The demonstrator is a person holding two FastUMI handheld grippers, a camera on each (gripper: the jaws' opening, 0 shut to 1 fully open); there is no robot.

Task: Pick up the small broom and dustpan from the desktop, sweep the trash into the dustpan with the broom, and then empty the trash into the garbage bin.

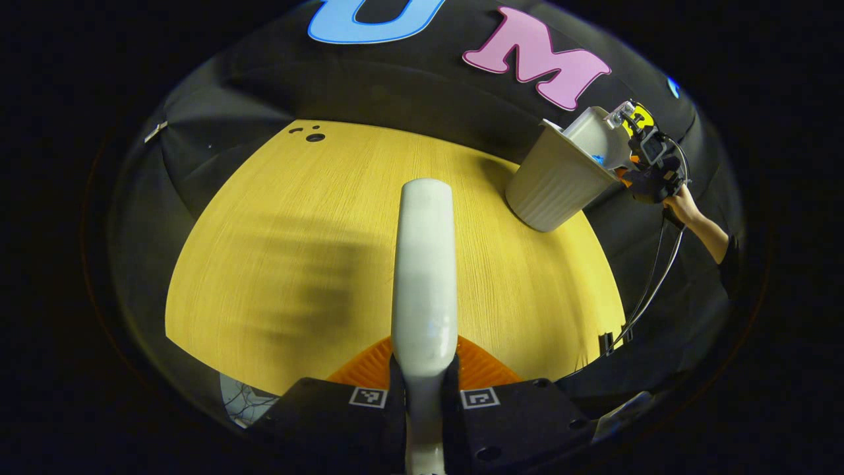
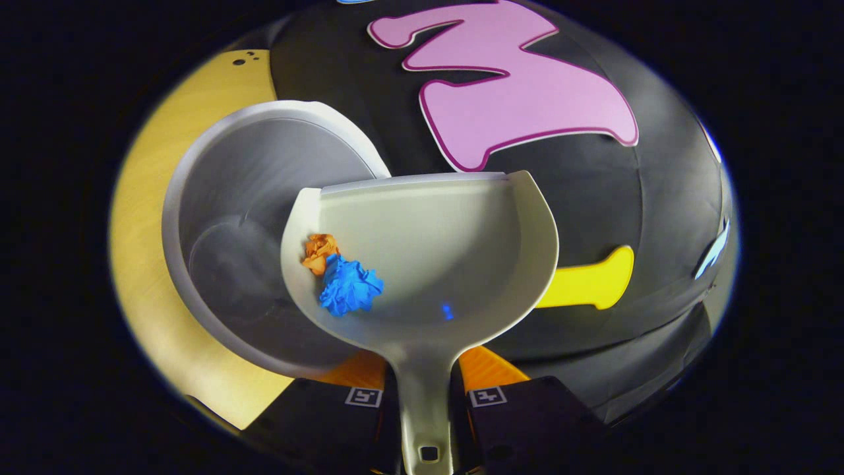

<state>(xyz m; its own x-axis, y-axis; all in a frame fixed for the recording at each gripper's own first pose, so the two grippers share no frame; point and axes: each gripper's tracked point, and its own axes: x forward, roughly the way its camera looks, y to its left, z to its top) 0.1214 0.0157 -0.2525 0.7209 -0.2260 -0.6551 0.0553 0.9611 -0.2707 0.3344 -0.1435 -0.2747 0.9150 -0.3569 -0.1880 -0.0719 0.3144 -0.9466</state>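
Observation:
My left gripper point(image 1: 424, 369) is shut on the white broom handle point(image 1: 424, 264), which points forward over the yellow table point(image 1: 297, 218); the bristles are out of sight. At the far right stands the white ribbed garbage bin point(image 1: 557, 181). The dustpan point(image 1: 597, 135) is tipped over its rim, held by the right gripper point(image 1: 649, 165) and a hand point(image 1: 682, 204). In the right gripper view, my right gripper point(image 2: 422, 382) is shut on the dustpan point(image 2: 448, 244) handle. An orange paper ball point(image 2: 319, 252) and a blue one point(image 2: 349, 287) lie against the pan's left wall, above the bin point(image 2: 198, 171) mouth.
The bin stands near the table's far right edge. Small holes point(image 1: 315, 137) mark the table's far left corner. Cables point(image 1: 649, 290) hang from the right gripper down past the table's right edge. The booth's black cloth wall point(image 1: 395, 86) rises behind the table.

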